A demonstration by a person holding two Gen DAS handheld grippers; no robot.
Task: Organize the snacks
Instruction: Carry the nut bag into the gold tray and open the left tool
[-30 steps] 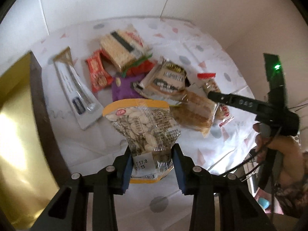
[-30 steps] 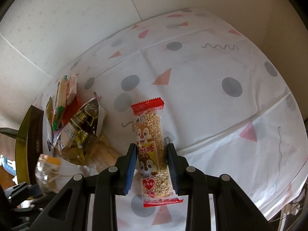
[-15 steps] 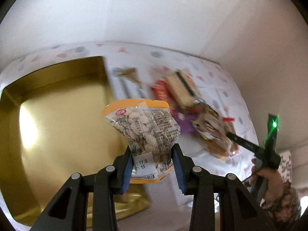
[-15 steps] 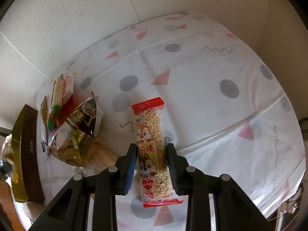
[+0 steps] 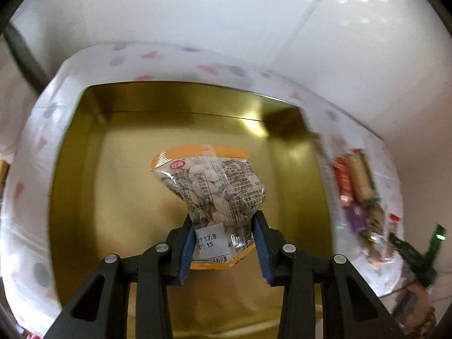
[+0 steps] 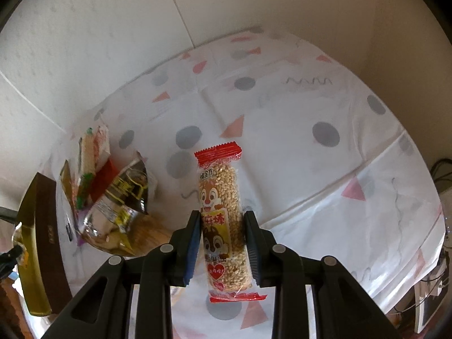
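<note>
Our left tool (image 5: 224,243), clenched on the nut packet (image 5: 210,195), has swung over the gold tin (image 5: 84,147), ready to drop, while our right tool (image 6: 221,244) grips the sesame bar (image 6: 223,220).

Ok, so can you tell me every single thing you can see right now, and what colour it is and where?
Clear orange-edged bag of pale nuts: one, held over the tin.
Shiny gold metal tin: one, gold inside, dark brown outside, at the table's left end.
Red-ended sesame stick packet with a cartoon chipmunk: one, held above the tablecloth.
White tablecloth with grey dots and pink triangles: one, covering the table.
Pile of mixed snack packets: several, red, green, purple, black-and-gold, lying beside the tin; too bunched to count.
Left gripper: one, black with blue pads, shut on the nut bag.
Right gripper: one, black with blue pads, shut on the sesame stick.
</note>
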